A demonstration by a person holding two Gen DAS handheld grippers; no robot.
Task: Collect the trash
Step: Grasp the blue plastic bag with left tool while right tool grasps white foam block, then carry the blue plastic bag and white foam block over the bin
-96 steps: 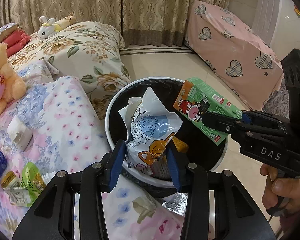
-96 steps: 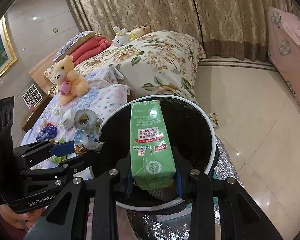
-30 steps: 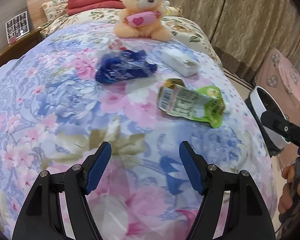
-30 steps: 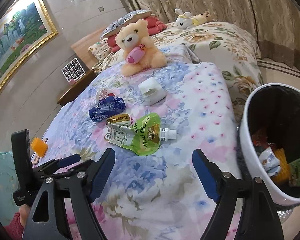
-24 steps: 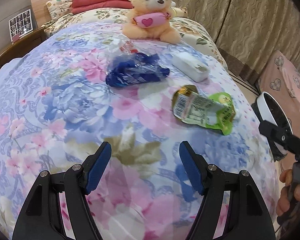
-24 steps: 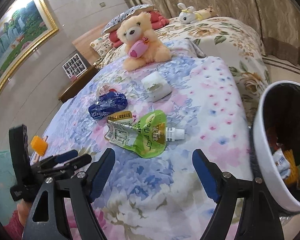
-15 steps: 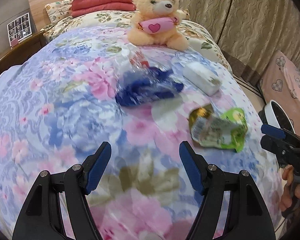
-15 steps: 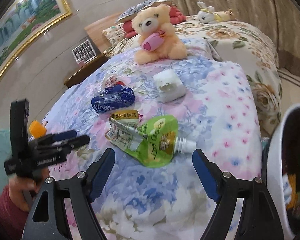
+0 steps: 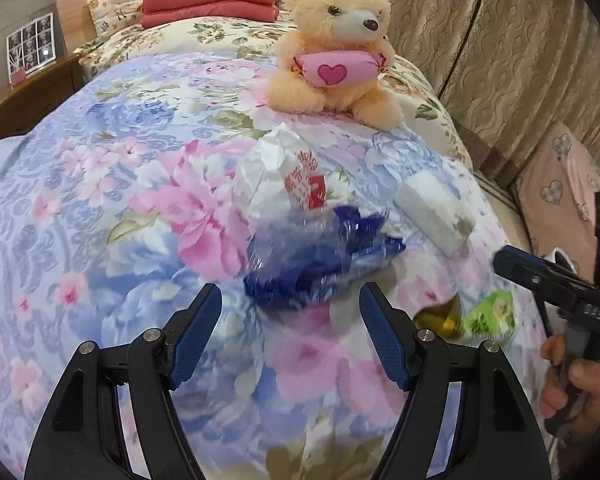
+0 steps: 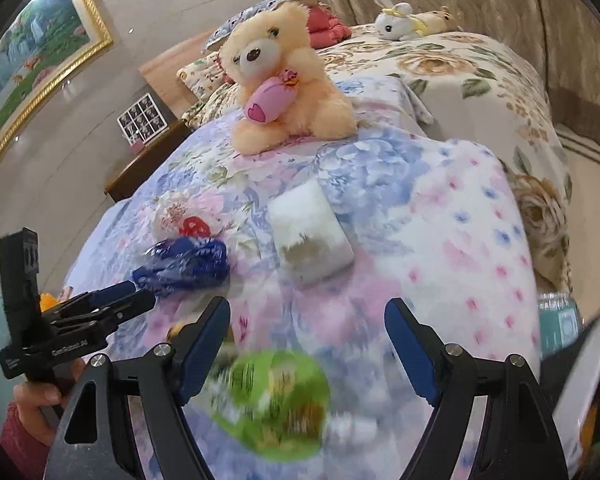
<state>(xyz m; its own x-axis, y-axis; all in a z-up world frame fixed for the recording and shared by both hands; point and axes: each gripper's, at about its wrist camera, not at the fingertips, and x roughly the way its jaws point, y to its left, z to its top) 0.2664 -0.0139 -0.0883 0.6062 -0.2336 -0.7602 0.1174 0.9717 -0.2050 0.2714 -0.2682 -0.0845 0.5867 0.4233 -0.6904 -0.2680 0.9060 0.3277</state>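
Through the left wrist camera, my left gripper stands apart and empty; the crumpled blue plastic wrapper, half a second ago further ahead on the floral bed quilt, now lies just beyond its fingertips.

Through the right wrist camera, my right gripper stands apart, empty; the green spouted drink pouch, earlier ahead of it, now lies blurred between its fingers.
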